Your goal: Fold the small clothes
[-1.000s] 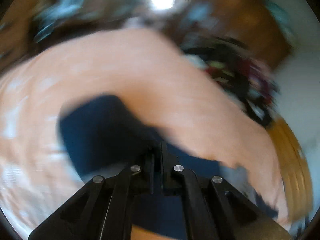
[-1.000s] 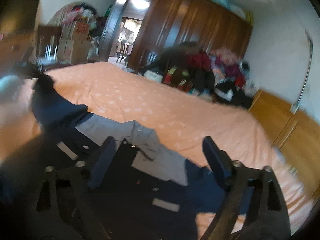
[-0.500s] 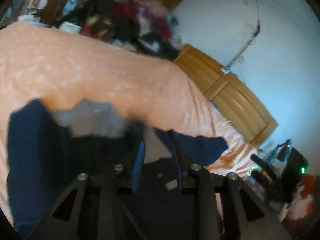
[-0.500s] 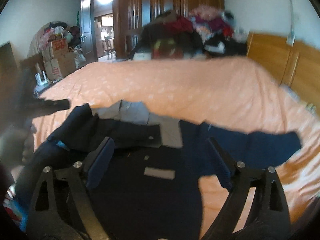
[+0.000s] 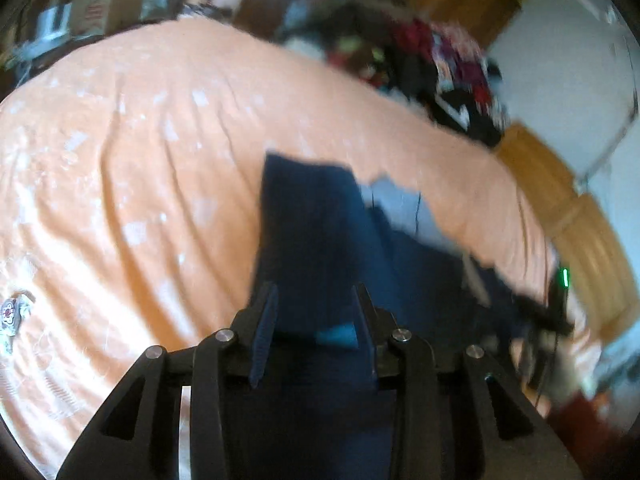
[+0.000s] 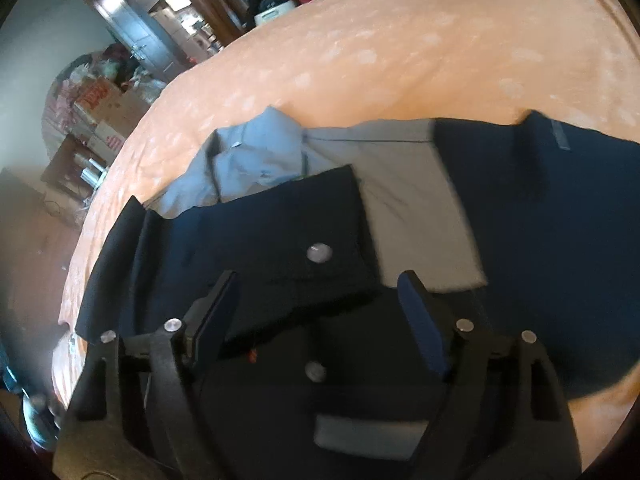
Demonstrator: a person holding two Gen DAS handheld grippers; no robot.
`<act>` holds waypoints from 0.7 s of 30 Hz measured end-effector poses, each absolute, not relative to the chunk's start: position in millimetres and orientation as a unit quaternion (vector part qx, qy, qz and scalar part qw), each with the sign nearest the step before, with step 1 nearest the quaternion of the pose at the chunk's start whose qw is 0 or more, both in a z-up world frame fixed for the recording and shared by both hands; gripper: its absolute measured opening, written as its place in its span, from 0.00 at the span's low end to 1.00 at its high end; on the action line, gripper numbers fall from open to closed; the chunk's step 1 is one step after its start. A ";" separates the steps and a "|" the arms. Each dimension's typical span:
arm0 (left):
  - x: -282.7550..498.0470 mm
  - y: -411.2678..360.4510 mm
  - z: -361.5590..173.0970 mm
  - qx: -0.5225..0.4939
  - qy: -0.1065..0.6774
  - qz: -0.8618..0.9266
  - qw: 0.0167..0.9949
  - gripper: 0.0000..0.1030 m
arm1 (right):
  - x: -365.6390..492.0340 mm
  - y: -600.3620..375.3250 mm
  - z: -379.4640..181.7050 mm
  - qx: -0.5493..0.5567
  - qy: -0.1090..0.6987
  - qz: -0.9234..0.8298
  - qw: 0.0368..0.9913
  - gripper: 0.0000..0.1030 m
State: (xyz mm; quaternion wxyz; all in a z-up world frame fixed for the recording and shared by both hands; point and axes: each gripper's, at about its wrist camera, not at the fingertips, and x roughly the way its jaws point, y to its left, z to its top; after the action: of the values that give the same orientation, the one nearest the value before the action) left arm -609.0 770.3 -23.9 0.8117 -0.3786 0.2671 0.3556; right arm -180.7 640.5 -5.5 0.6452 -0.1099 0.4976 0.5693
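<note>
Left gripper (image 5: 314, 312): jaws are seen parted, with dark navy cloth lying in the gap between them. The frame is motion-blurred, so contact between the pads and the cloth cannot be confirmed; nothing is seen pinched. A small turquoise patch (image 5: 337, 335) is noted at the base of the gap, toward the 5 o'clock side.

From the fingertips outward, a folded navy sleeve (image 5: 306, 216) is seen running toward 12 o'clock and ending in a squared edge on the orange bedspread (image 5: 132, 152). A grey lining panel (image 5: 402, 210) is exposed at 1 o'clock of the gripper.

Right gripper (image 6: 318, 316): jaws are held wide apart, released, with nothing between the pads. Directly under the gap the navy jacket (image 6: 540, 240) is spread flat on the bed. A turned-back navy flap (image 6: 280, 240) carrying a silver snap (image 6: 319, 252) lies at 12 o'clock of the fingertips; a second snap (image 6: 315, 372) is seen just below the gap, at 6 o'clock. A grey label (image 6: 370, 436) is recorded further toward 6 o'clock.

The grey lining is exposed at 1 o'clock, and a crumpled grey collar (image 6: 248, 160) at 11 o'clock. The far sleeve extends toward 2 o'clock.

Beyond the bedspread, stacked cardboard boxes (image 6: 104, 112) are noted at 10 o'clock, and a dark wooden doorway (image 6: 136, 20) at 11 o'clock. A pile of clothes (image 5: 432, 64) is seen blurred in the left view, at 1 o'clock.
</note>
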 end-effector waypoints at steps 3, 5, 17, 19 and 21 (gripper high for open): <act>-592.5 763.3 -36.9 -0.369 0.305 0.339 0.810 0.36 | -189.3 657.8 -14.0 -0.126 0.502 0.574 0.634 0.61; -589.0 764.9 -43.3 -0.372 0.309 0.338 0.807 0.36 | -194.7 667.4 -26.8 -0.133 0.518 0.575 0.620 0.32; -606.9 761.4 -10.2 -0.336 0.274 0.392 0.811 0.36 | -160.0 609.7 -26.0 -0.089 0.517 0.568 0.634 0.26; -599.3 762.9 -6.9 -0.339 0.269 0.385 0.815 0.36 | -159.9 614.6 -25.3 -0.076 0.519 0.569 0.633 0.65; -593.5 763.3 -2.8 -0.345 0.261 0.380 0.818 0.36 | -159.0 619.7 -27.0 -0.089 0.515 0.550 0.652 0.61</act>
State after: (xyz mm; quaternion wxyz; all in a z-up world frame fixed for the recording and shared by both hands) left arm -593.5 763.3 -2.8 0.8176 -0.3449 0.2612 0.3799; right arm -159.0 619.7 -27.0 0.6521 -0.0891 0.5146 0.5496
